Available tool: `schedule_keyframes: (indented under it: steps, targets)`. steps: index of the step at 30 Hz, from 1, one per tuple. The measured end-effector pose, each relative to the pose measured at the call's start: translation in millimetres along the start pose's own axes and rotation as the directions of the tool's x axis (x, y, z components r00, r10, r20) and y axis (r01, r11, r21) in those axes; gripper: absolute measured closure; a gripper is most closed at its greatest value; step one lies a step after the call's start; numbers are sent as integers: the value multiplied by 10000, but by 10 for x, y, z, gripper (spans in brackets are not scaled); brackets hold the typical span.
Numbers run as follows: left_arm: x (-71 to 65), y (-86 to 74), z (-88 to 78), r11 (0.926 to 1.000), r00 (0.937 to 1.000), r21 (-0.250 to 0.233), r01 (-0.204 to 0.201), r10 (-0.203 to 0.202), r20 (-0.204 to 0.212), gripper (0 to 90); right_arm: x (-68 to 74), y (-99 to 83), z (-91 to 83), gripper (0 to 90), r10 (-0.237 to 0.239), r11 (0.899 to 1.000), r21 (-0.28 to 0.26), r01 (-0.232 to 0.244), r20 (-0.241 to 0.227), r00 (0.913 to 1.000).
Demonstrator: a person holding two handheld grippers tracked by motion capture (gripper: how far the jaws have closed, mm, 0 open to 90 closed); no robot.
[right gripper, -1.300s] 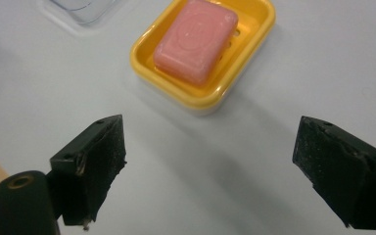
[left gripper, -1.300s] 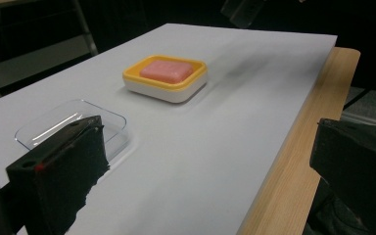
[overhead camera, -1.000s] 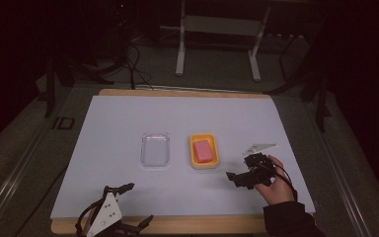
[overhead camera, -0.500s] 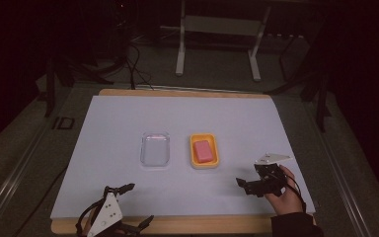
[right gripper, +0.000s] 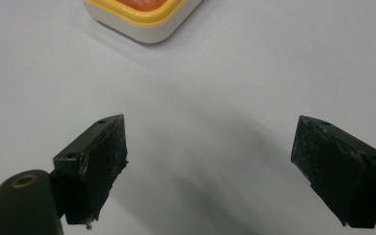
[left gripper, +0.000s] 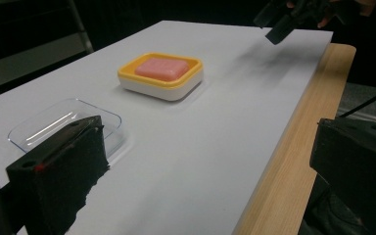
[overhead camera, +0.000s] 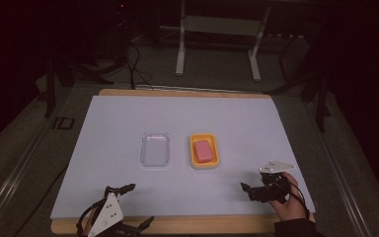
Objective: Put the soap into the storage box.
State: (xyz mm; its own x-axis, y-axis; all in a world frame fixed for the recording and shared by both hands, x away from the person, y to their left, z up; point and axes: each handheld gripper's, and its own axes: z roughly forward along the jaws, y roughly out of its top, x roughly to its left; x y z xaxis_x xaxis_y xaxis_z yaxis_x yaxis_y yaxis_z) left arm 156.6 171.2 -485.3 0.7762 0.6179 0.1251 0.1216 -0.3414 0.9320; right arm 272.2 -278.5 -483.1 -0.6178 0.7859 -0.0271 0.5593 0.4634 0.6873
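A pink soap bar (overhead camera: 203,150) lies in a yellow and white dish (overhead camera: 195,160) at mid-table. To the dish's left sits a clear plastic tray (overhead camera: 155,149). My right gripper (overhead camera: 247,191), held in a hand, hovers open near the front right, jaws pointing left with only bare white table between them (right gripper: 210,152). The dish corner (right gripper: 144,22) lies just ahead of it. My left gripper (overhead camera: 137,205) rests open at the table's front left edge. From the left gripper view (left gripper: 210,161), the tray (left gripper: 63,122), the dish (left gripper: 176,88) and the soap (left gripper: 160,68) lie ahead of it.
A white sheet (overhead camera: 118,123) covers the table, with a wooden edge (overhead camera: 202,226) at the front. A metal stand (overhead camera: 217,44) and cables lie on the dark floor beyond. The right gripper (left gripper: 293,17) hangs over the far end in the left gripper view.
My right gripper has drawn back from the dish toward the front right edge of the table. The left gripper, dish and tray have not moved.
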Motion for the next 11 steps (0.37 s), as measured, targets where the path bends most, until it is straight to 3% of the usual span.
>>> schedule_keyframes:
  steps: [11]
  targets:
    - [1,3,5,10000,10000,0,15,-15,63,8,-34,-23,51,136,268,9996,3,-268,-215,9994]
